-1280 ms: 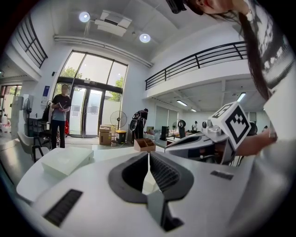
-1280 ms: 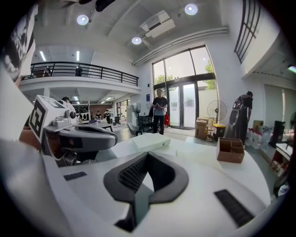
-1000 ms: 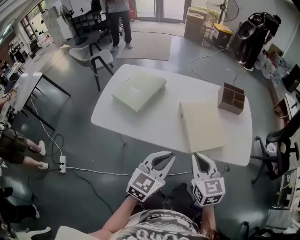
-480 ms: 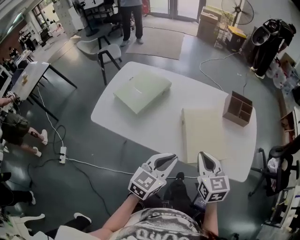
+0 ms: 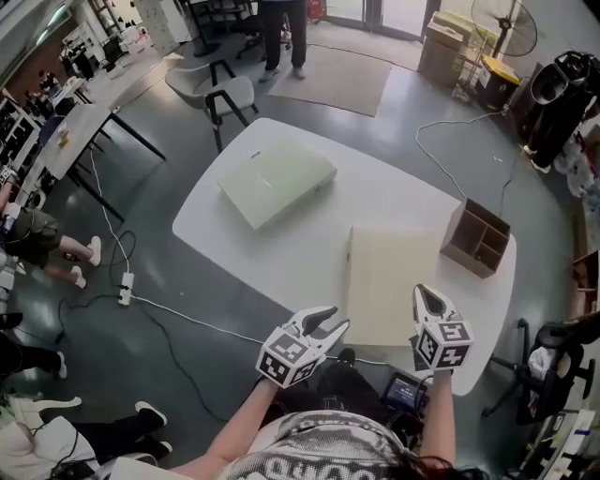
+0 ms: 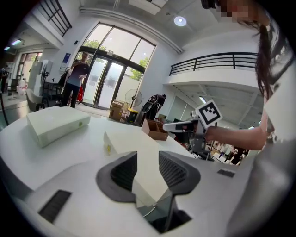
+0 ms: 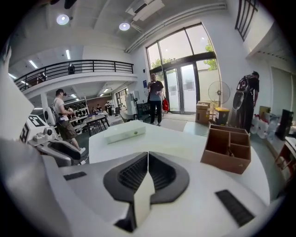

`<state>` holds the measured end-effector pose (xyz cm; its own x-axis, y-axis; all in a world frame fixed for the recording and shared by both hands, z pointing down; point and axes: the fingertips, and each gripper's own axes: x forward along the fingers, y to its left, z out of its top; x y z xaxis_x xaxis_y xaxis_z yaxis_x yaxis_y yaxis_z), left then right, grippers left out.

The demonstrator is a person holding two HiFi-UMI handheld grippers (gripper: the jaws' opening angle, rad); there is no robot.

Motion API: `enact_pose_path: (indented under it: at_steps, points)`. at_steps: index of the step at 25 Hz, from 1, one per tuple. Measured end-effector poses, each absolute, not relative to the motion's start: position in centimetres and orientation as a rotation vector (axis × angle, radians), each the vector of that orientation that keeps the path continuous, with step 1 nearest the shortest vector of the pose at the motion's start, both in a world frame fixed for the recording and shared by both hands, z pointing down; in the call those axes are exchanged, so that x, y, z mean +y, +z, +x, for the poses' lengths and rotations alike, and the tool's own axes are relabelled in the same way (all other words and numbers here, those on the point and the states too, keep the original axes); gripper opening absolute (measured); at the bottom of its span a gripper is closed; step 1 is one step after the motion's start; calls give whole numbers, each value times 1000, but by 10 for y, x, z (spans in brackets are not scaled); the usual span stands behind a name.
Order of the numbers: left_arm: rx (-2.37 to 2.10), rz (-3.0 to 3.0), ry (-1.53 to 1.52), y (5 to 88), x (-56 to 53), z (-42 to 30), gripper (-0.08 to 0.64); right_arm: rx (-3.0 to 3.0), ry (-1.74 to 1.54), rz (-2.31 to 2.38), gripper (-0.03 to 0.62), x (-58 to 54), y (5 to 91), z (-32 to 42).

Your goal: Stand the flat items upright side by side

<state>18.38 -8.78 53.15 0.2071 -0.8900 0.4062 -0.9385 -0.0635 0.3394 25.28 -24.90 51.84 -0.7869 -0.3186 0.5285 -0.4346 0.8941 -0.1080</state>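
Two flat items lie on the white table (image 5: 309, 253): a pale green box (image 5: 274, 186) at the far left and a cream one (image 5: 394, 281) at the near right, both lying flat. My left gripper (image 5: 330, 321) hovers at the table's near edge, left of the cream item (image 6: 132, 146). Its jaws have just been opening and stand partly apart with nothing between them. My right gripper (image 5: 425, 294) is shut and empty above the cream item's near right corner. The green box (image 7: 122, 133) lies well beyond both grippers.
A brown wooden organizer (image 5: 478, 243) stands at the table's right end, past the cream item. A white cable (image 5: 187, 317) runs across the floor below the near edge. Chairs (image 5: 230, 94) and a person (image 5: 281, 28) are beyond the far side; an office chair (image 5: 562, 337) is at the right.
Both grippers have moved forward to the table's near edge, the right one coming over the cream item. The left jaws have parted. The flat items lie as before.
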Motion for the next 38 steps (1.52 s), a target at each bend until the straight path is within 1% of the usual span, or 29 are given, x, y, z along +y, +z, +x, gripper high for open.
enact_pose_path:
  at_steps: [1, 4, 8, 10, 13, 15, 17, 22, 27, 31, 35, 38]
  points:
    - [-1680, 1933, 128, 541, -91, 187, 145, -2528, 326, 533, 14, -264, 528, 255]
    - [-1649, 1846, 116, 568, -95, 194, 188, -2471, 447, 497, 79, -303, 561, 259]
    - [-1619, 1731, 62, 597, -94, 197, 224, -2399, 614, 431, 215, -337, 600, 252]
    - [-1598, 1693, 39, 608, -95, 198, 258, -2365, 686, 411, 242, -350, 613, 247]
    - [-1560, 1645, -26, 620, -97, 202, 319, -2322, 828, 391, 313, -363, 630, 238]
    - [-1541, 1605, -88, 627, -100, 203, 337, -2298, 926, 374, 349, -368, 638, 234]
    - [-1525, 1566, -141, 633, -104, 202, 346, -2271, 981, 344, 371, -368, 644, 230]
    - [-1484, 1523, -151, 651, -112, 205, 351, -2215, 959, 289, 380, -363, 660, 226]
    - [-1446, 1525, -106, 665, -118, 213, 357, -2194, 1059, 283, 385, -363, 667, 223]
    - [-1408, 1506, -172, 670, -121, 213, 374, -2169, 1201, 282, 398, -361, 674, 223]
    - [-1389, 1495, -216, 675, -119, 210, 378, -2195, 1230, 302, 391, -361, 676, 223]
    - [-1380, 1496, -195, 677, -117, 210, 377, -2212, 1227, 316, 382, -358, 675, 223]
